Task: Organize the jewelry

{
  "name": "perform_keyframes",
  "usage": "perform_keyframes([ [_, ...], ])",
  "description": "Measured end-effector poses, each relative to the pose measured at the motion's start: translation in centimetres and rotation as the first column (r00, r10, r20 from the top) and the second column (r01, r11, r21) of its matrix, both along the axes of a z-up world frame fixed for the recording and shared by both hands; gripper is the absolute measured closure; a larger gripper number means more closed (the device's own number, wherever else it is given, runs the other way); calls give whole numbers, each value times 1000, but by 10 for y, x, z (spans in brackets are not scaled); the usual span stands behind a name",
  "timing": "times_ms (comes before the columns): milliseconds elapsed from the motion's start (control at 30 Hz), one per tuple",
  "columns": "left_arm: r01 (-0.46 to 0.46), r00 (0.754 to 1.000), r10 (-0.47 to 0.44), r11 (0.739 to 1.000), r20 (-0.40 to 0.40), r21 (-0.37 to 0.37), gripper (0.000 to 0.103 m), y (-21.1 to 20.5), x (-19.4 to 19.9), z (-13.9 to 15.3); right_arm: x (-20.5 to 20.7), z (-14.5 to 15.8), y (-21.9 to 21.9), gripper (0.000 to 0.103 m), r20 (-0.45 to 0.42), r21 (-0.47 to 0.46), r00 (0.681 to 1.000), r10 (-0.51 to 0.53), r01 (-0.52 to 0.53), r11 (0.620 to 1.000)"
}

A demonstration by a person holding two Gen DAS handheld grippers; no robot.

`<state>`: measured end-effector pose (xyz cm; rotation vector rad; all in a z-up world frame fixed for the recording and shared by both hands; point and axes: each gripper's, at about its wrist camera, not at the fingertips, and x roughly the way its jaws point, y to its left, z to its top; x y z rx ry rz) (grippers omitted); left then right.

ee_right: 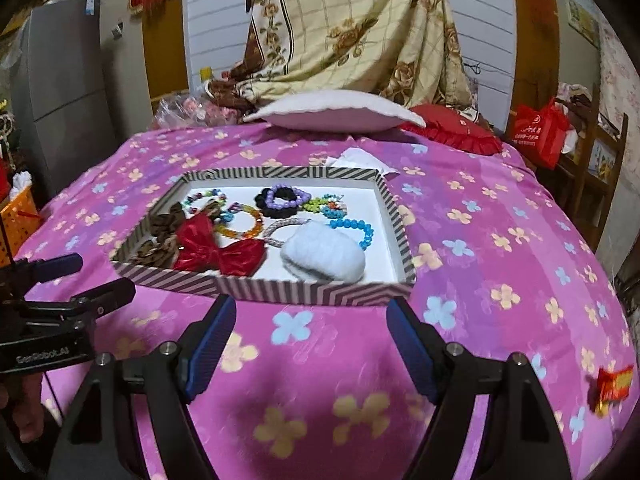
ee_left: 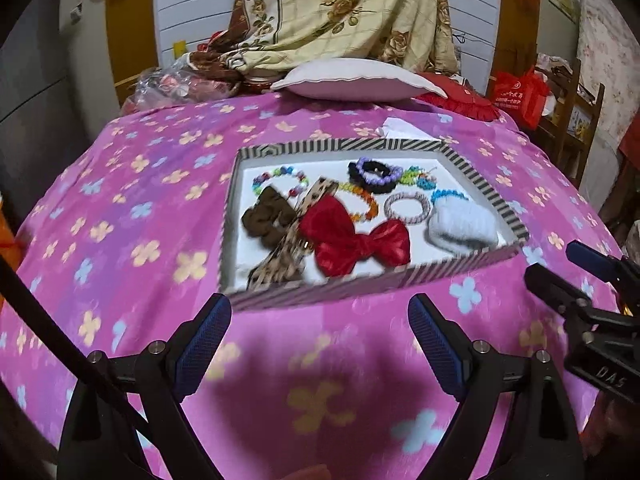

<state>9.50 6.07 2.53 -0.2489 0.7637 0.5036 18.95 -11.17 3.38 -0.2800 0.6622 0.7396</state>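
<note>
A striped shallow box [ee_left: 320,294] [ee_right: 280,290] lies on the pink flowered bedspread. Inside it lie a red bow [ee_left: 352,242] [ee_right: 216,250], a brown scrunchie [ee_left: 266,216], a leopard hair band [ee_left: 280,256], a white fluffy scrunchie [ee_left: 460,226] [ee_right: 324,254], a black-and-purple beaded scrunchie [ee_left: 374,174] [ee_right: 282,198], and several bead bracelets. My left gripper [ee_left: 320,336] is open and empty, just before the box's near wall. My right gripper [ee_right: 310,338] is open and empty, also just before the near wall. Each gripper shows at the edge of the other's view.
A white pillow [ee_left: 356,80] and a red cushion [ee_right: 452,128] lie at the bed's far end, under a hanging floral quilt [ee_left: 340,8]. White paper [ee_right: 360,158] lies behind the box. A red bag [ee_right: 540,128] stands right; an orange basket [ee_right: 18,216] stands left.
</note>
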Motion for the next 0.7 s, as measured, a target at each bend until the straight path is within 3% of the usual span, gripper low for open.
perform_keyframes([
  [200, -16, 1000, 16, 1000, 2, -14, 38, 5, 9, -5, 8, -4, 4, 22, -29, 23, 1000, -1, 2, 1000],
  [700, 9, 1000, -9, 1000, 2, -3, 38, -6, 11, -9, 2, -3, 6, 22, -3, 9, 1000, -5, 5, 1000],
])
